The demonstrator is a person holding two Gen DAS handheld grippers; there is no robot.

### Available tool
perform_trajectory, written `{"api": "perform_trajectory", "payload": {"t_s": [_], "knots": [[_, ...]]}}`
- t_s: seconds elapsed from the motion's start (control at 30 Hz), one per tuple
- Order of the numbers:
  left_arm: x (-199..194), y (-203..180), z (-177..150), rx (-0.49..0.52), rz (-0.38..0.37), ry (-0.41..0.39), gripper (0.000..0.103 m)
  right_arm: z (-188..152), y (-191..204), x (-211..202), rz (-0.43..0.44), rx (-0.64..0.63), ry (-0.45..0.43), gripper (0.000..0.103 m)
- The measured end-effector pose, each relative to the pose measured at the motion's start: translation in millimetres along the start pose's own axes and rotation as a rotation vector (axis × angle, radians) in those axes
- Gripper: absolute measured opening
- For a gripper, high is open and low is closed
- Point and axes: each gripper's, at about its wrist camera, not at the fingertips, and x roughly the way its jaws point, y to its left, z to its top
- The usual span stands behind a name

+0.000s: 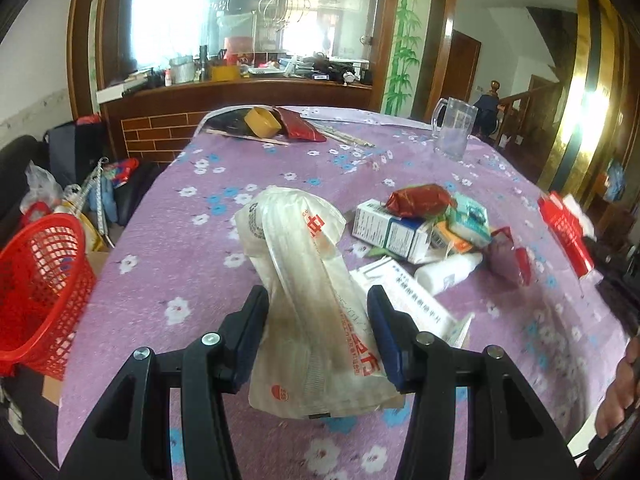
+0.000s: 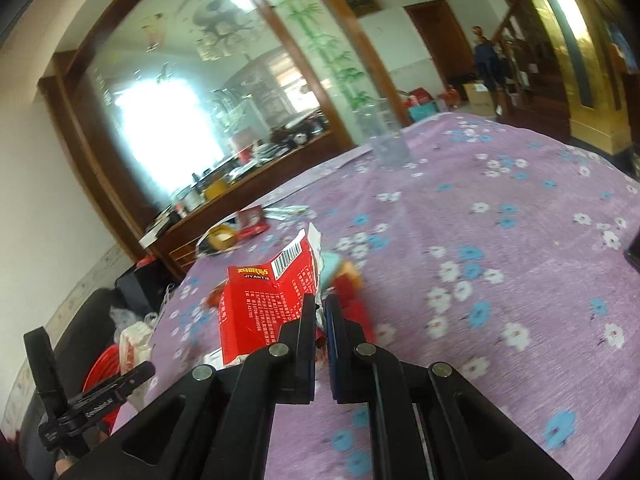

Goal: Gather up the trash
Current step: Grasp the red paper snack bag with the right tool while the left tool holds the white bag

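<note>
Both loaded: left hand-held gripper (image 1: 318, 340) clamps white wrapper (image 1: 304, 280), right hand-held gripper (image 2: 320, 312) pinches red packet (image 2: 264, 300); next, red basket (image 1: 44, 280) to its left.

Basket (image 1: 44, 280) left of table (image 1: 168, 216); cup (image 1: 454, 128) behind trash pile (image 1: 424, 228).

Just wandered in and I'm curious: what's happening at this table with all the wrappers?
A person is clearing rubbish off a table with a purple flowered cloth, using a hand-held gripper in each hand. The left hand-held gripper holds a crumpled white plastic bag. The right hand-held gripper is pinched shut on a flattened red box. More boxes and wrappers lie in a pile, and a red basket waits beside the table.
</note>
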Motion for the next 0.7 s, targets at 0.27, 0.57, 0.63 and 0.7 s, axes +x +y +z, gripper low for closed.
{"api": "perform_trajectory", "payload": {"t_s": [0.27, 0.57, 0.63, 0.7], "knots": [[-6, -2, -15, 0.047, 0.082, -0.013, 0.050, -17, 34, -2, 0.035, -0.081, 0.031, 0.006], [-16, 3, -20, 0.053, 0.109, -0.029, 0.050, -29, 58, -4, 0.059, -0.138, 0.057, 0.006], [-17, 5, -21, 0.050, 0.112, -0.029, 0.050, -30, 60, -2, 0.061, -0.145, 0.062, 0.006], [-18, 5, -21, 0.046, 0.116, -0.028, 0.050, -31, 62, -2, 0.063, -0.150, 0.065, 0.006]]}}
